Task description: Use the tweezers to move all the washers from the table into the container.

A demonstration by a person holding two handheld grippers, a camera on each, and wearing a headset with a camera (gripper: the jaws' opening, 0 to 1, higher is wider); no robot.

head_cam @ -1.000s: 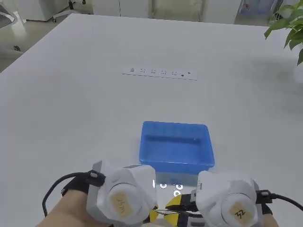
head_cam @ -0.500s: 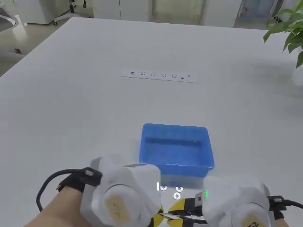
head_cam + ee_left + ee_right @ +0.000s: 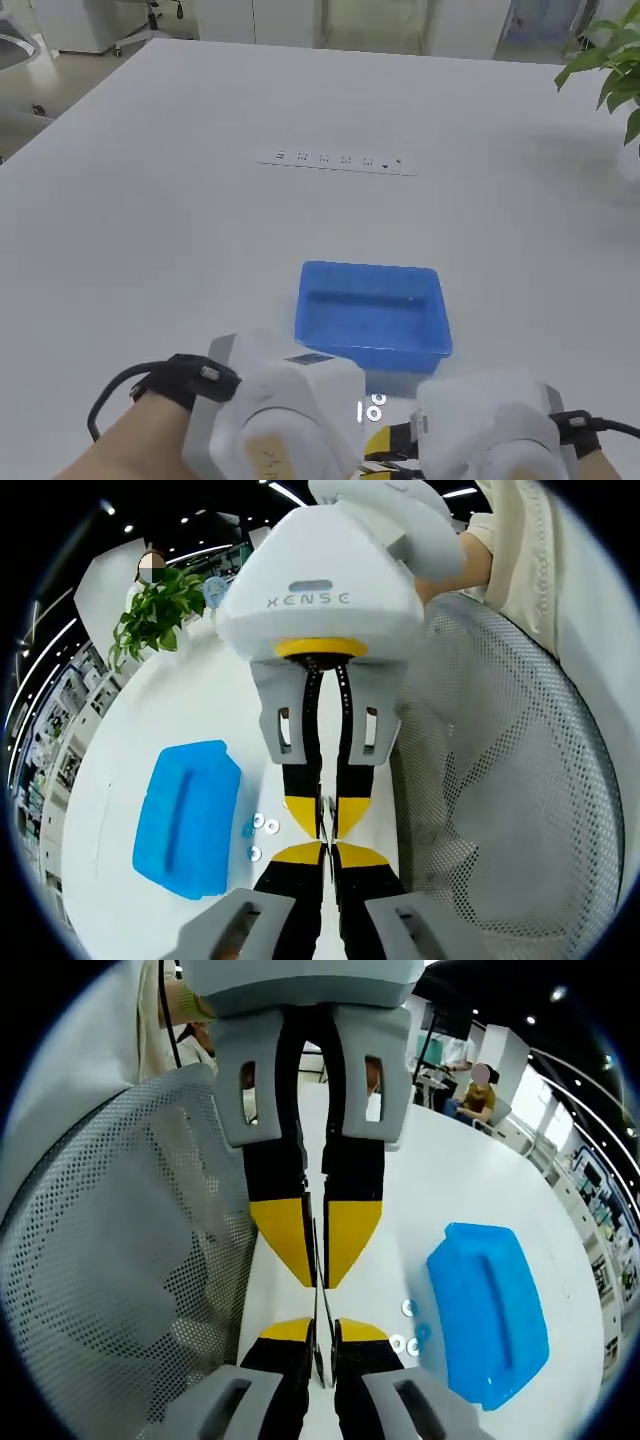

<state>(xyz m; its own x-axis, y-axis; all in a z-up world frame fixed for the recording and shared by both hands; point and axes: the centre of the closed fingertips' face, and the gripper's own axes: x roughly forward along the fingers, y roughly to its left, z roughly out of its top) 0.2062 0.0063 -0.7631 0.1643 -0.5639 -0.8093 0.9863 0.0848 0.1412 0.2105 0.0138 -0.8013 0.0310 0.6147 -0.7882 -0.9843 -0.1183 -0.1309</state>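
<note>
In the left gripper view the left tool (image 3: 328, 856) is closed almost fully on the thin tweezers (image 3: 328, 825). It meets the right tool (image 3: 322, 815) tip to tip. The washers (image 3: 258, 823) lie on the white worktop (image 3: 190, 695), just beside the blue container (image 3: 185, 815).

In the right gripper view the right tool's jaws also pinch the tweezers.

In the head view both tools sit at the near edge. The washers lie between them, just in front of the container's near wall. A power strip (image 3: 335, 160) lies far beyond.

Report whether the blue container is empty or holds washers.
Looks empty: the container shows a bare floor; the washers lie outside it on the table.
</note>
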